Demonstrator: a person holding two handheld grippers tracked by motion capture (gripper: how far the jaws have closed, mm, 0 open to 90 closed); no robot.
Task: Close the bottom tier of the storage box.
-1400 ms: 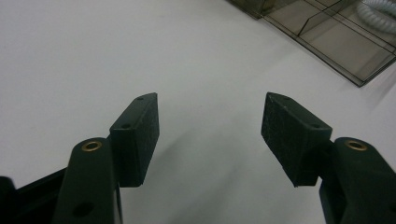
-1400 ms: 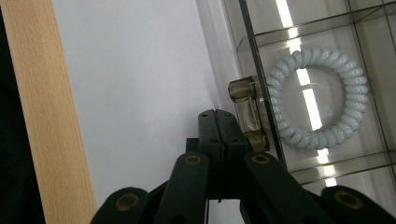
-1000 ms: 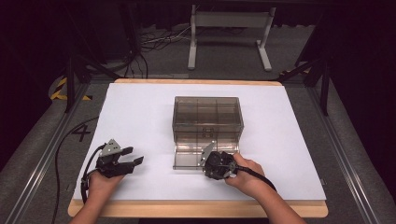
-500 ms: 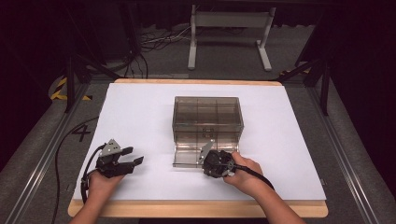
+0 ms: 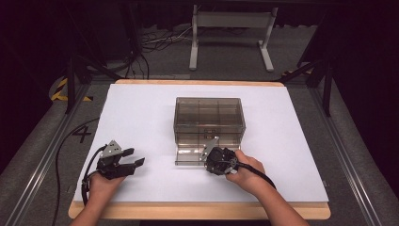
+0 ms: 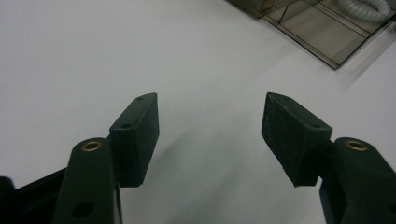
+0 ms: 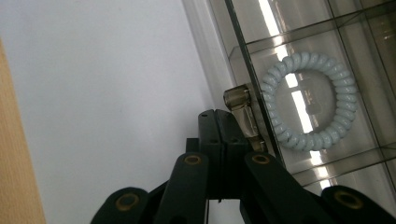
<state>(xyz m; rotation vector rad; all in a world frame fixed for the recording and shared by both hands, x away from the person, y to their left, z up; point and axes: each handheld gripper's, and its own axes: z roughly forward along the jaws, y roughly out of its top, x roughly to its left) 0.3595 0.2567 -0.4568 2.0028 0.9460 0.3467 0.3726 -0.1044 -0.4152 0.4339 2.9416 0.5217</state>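
Note:
A smoky clear drawer box (image 5: 209, 113) stands mid-table, its bottom drawer (image 5: 188, 157) pulled out toward me. Inside the drawer lies a pale blue spiral hair tie (image 7: 310, 100), whose edge also shows in the left gripper view (image 6: 364, 9). My right gripper (image 5: 209, 159) is at the drawer's front right corner. Its jaws are shut flat together (image 7: 218, 119), with the drawer's small clear handle (image 7: 243, 112) lying against the side of one jaw, not between them. My left gripper (image 5: 135, 157) rests on the white table left of the drawer, open and empty (image 6: 210, 121).
The white sheet (image 5: 141, 108) covers a wooden tabletop whose edge (image 5: 197, 212) runs along the front. Metal rails (image 5: 42, 160) flank the table. A cable trails from each gripper. A stand's legs (image 5: 230, 42) are on the floor beyond.

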